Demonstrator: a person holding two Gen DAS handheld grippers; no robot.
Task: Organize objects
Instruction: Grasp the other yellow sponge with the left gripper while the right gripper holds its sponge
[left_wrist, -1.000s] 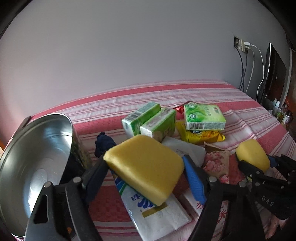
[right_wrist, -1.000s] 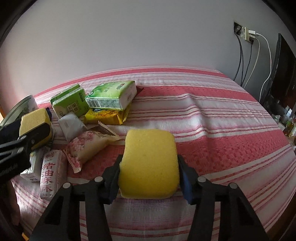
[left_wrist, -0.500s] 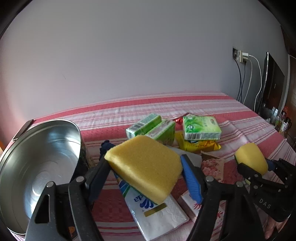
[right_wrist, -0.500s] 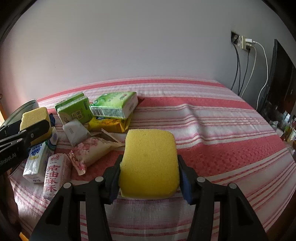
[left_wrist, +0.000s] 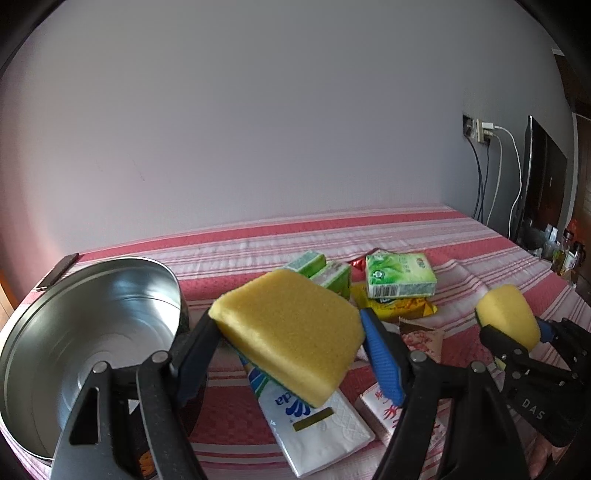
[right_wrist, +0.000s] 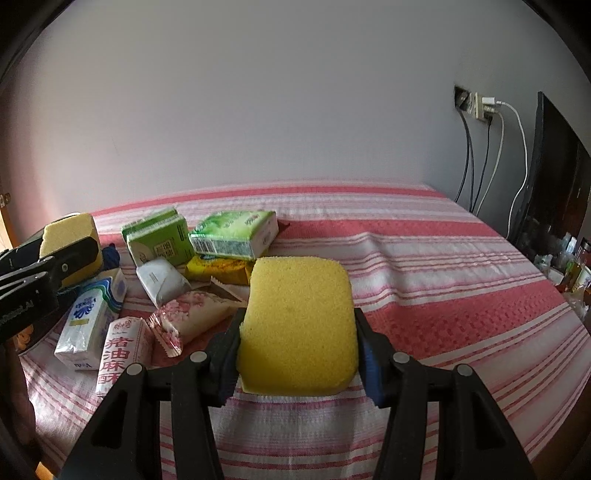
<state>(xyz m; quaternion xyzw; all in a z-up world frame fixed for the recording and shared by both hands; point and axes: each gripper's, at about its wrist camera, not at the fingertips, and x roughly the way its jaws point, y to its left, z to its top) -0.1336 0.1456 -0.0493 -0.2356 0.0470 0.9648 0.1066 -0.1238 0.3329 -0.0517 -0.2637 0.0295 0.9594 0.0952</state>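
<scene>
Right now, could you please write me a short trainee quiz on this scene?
1. True or false: each gripper holds a yellow sponge.
2. What lies left of the left gripper: A) a metal bowl B) a laptop C) a shoe?
3. What covers the bed?

Key:
1. True. The left sponge and the right sponge each sit between jaws; the right gripper grips its own.
2. A.
3. A red and white striped cover.

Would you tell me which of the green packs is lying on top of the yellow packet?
The single wide green tissue pack, barcode facing forward, rests on the yellow packet. The two narrower green packs stand together left of it.
</scene>
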